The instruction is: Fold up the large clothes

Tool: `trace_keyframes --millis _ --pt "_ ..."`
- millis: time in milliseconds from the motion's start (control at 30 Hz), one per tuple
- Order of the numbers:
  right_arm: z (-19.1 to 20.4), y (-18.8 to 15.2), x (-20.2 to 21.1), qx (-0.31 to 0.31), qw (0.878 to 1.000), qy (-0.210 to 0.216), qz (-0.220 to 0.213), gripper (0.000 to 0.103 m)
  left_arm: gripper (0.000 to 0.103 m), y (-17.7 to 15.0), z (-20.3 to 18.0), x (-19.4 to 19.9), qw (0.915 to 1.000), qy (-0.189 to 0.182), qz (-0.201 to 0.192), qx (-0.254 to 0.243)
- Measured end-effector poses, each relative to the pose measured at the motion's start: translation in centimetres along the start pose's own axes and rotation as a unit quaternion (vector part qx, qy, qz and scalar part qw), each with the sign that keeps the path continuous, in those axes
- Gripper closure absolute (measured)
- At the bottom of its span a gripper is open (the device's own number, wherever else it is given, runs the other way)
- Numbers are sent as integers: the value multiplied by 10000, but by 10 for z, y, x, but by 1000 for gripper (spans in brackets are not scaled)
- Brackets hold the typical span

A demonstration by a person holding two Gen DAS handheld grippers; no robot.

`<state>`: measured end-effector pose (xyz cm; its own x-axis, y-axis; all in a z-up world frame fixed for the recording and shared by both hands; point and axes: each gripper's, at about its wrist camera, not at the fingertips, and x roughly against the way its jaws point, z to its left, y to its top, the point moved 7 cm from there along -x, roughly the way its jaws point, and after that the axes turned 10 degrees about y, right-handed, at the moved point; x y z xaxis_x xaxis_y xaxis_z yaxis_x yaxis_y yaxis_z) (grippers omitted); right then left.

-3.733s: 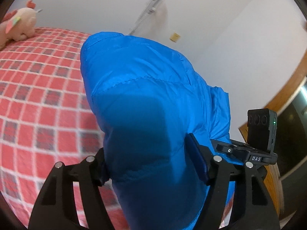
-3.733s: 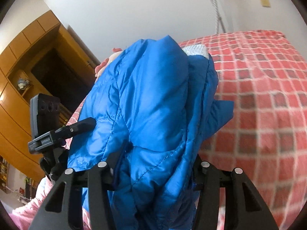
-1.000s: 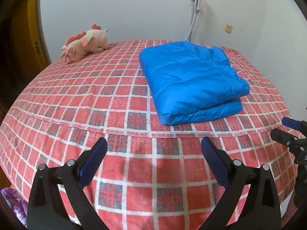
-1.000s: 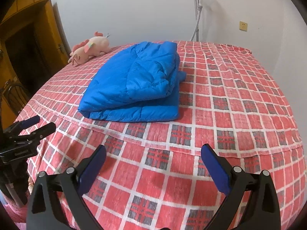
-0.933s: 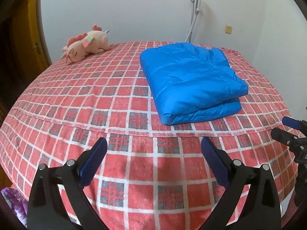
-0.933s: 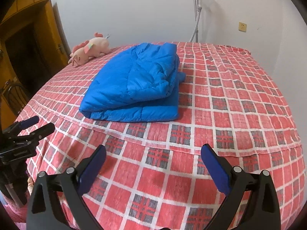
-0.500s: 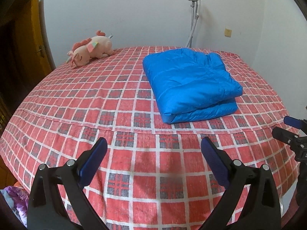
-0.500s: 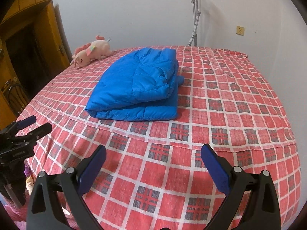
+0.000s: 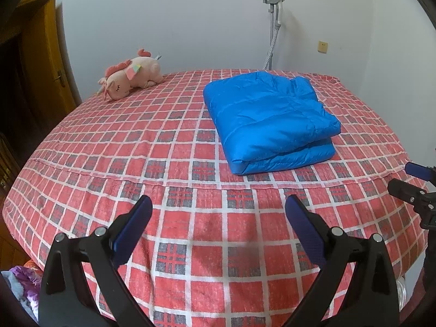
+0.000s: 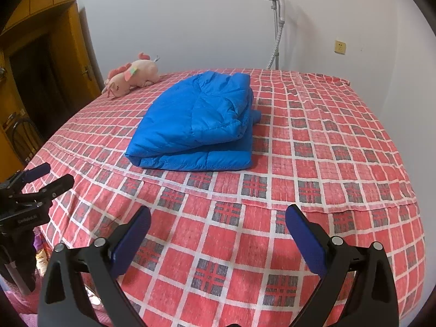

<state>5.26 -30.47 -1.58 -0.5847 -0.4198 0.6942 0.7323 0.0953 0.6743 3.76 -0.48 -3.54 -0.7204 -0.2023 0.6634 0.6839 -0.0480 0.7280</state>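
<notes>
A blue puffer jacket lies folded into a flat rectangle on the red checked bed. It also shows in the right wrist view. My left gripper is open and empty, held back over the bed's near edge, well short of the jacket. My right gripper is open and empty too, likewise back from the jacket. Each gripper shows at the side of the other's view: the right one, the left one.
A pink plush toy lies at the far left of the bed. A white wall and a steamer pole stand behind the bed. A wooden door is at the left. Clothes lie on the floor by the bed.
Both grippers let go of the jacket, which now lies folded on the bed. Over the last second both have drawn further back from it and stayed open.
</notes>
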Motion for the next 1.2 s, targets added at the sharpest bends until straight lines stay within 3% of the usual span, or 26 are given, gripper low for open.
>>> trace_keyframes --millis 1200 --pt "2 -1 -1 -31 10000 -22 24 4 6 -1 3 -7 10000 17 12 -75"
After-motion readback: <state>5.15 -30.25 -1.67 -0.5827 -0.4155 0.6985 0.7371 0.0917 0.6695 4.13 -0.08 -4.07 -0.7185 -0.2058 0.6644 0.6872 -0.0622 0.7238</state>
